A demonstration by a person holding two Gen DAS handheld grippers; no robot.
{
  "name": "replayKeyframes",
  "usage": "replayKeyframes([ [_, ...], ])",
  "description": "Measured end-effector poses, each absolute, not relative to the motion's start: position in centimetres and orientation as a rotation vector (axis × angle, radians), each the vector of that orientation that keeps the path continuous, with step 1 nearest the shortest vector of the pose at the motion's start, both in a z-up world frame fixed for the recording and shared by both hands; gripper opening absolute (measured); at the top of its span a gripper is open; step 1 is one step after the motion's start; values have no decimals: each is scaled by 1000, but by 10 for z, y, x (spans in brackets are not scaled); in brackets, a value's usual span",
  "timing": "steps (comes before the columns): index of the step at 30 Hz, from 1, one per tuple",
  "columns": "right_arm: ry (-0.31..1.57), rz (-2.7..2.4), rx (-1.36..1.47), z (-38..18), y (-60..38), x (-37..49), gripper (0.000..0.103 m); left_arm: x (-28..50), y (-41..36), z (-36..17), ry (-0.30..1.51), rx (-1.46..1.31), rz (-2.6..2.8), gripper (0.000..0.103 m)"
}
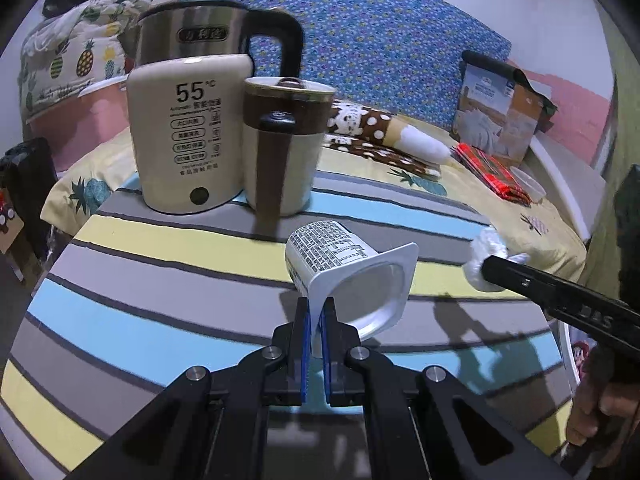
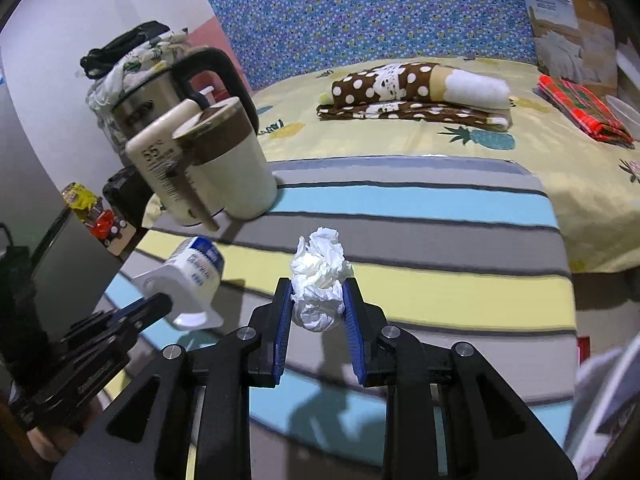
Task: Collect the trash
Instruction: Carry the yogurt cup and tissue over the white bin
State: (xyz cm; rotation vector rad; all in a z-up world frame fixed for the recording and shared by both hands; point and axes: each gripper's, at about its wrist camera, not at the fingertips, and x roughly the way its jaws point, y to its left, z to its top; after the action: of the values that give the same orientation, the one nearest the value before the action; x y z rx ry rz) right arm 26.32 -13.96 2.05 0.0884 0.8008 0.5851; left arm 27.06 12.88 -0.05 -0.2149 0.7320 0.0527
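My left gripper [image 1: 316, 312] is shut on the rim of a white empty yogurt cup [image 1: 340, 268] and holds it tilted above the striped table [image 1: 160, 280]. The cup also shows in the right wrist view [image 2: 192, 276], at the tip of the left gripper [image 2: 160, 304]. My right gripper [image 2: 316, 300] is shut on a crumpled white tissue [image 2: 318, 276] just above the table [image 2: 440, 280]. The tissue [image 1: 486, 260] and the right gripper [image 1: 492, 268] appear at the right in the left wrist view.
A steel kettle [image 1: 192, 28], a cream thermos box [image 1: 184, 132] and a cream-and-brown mug [image 1: 284, 144] stand at the table's far left. Behind is a bed [image 2: 400, 132] with a polka-dot roll [image 2: 420, 80], red cloth and a box.
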Motion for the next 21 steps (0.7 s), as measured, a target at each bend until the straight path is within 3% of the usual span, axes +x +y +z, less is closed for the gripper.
replayKeyframes([
  [21, 764, 543, 110, 20, -208, 172, 27, 169, 39, 22, 722, -165, -83, 5],
])
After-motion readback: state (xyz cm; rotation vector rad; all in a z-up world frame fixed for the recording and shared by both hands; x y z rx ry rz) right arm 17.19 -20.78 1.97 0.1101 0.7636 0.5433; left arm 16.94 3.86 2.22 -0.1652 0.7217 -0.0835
